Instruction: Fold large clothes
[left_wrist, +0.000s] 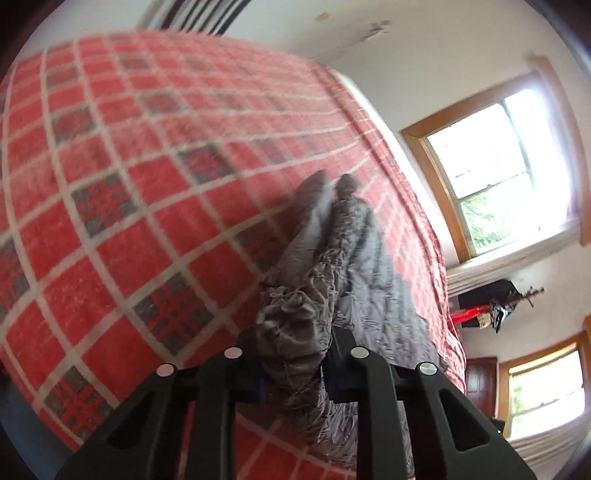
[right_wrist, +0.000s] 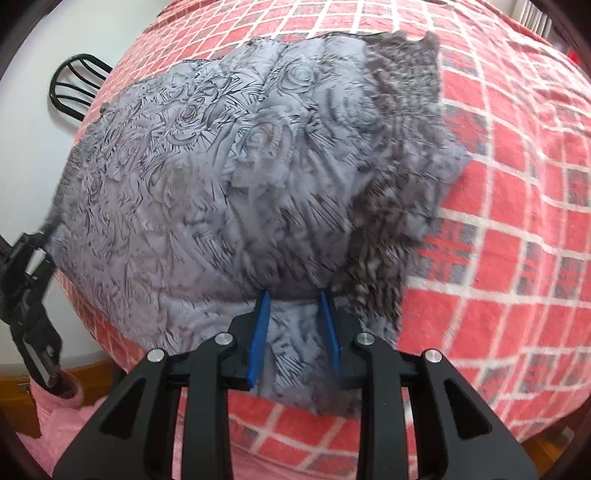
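A grey garment with a dark rose print (right_wrist: 207, 184) lies spread over a red checked blanket (right_wrist: 498, 258) on a bed. My right gripper (right_wrist: 297, 295) has its blue pads either side of a fold at the garment's near edge, with cloth between them. My left gripper (left_wrist: 291, 343) is shut on a bunched grey hem of the same garment (left_wrist: 332, 266), which stretches away from it above the blanket (left_wrist: 129, 184). The left gripper also shows at the left edge of the right wrist view (right_wrist: 29, 266).
A black metal chair back (right_wrist: 74, 85) stands beyond the bed at the upper left. Pink cloth (right_wrist: 55, 417) lies at the lower left. Two wood-framed windows (left_wrist: 491, 173) and a dark shelf with red items (left_wrist: 484, 310) are on the wall past the bed's edge.
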